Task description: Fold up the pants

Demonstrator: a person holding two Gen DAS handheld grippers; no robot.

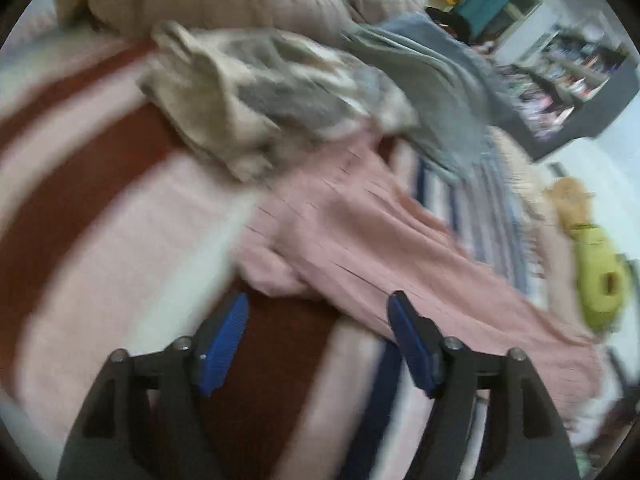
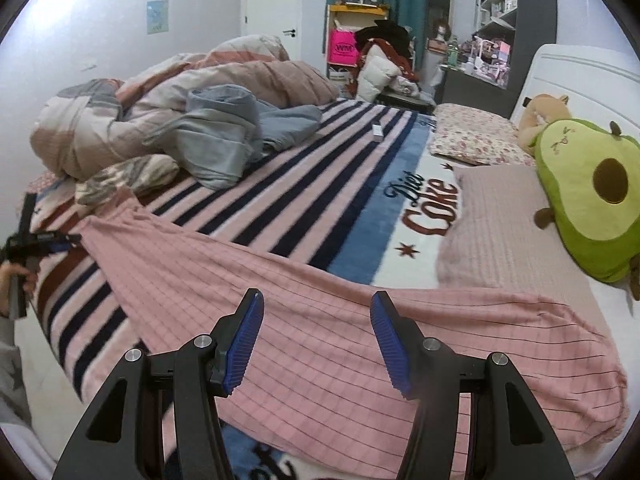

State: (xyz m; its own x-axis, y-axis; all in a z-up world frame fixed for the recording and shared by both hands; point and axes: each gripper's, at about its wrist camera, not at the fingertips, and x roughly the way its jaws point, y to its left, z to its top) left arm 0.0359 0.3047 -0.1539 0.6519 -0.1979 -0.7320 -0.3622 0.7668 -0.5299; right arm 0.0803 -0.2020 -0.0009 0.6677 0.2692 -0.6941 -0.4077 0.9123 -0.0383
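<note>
My left gripper (image 1: 318,340) has its jaws wide apart and nothing is between them; under the gap I see only the striped blanket (image 1: 100,248) of the bed. The blue pad (image 1: 404,332) on the side of the pants is just beside the edge of the cloth, but I cannot tell if it touches. My right gripper (image 2: 316,344) also stands open, about half way, and it hangs over the pink checked pants (image 2: 320,320) without pinching them.

The pants lie spread long across the bed, near the edge where I stand. One end is toward the edge with the left gripper, and the other, rounder end is toward the head of the bed, below the pink pillow (image 2: 492,224) and the green avocado toy (image 2: 592,192). I see them flat and long, with no cross fold yet, so I judge the folding is at its beginning: this is the step of taking the cloth.

For the next move, I think each gripper must come down to an edge of the pants and close on the fabric, taking all layers together. The grey clothes (image 2: 224,136) and the quilt (image 2: 140,96) at the far side are well apart and should not disturb.
</note>
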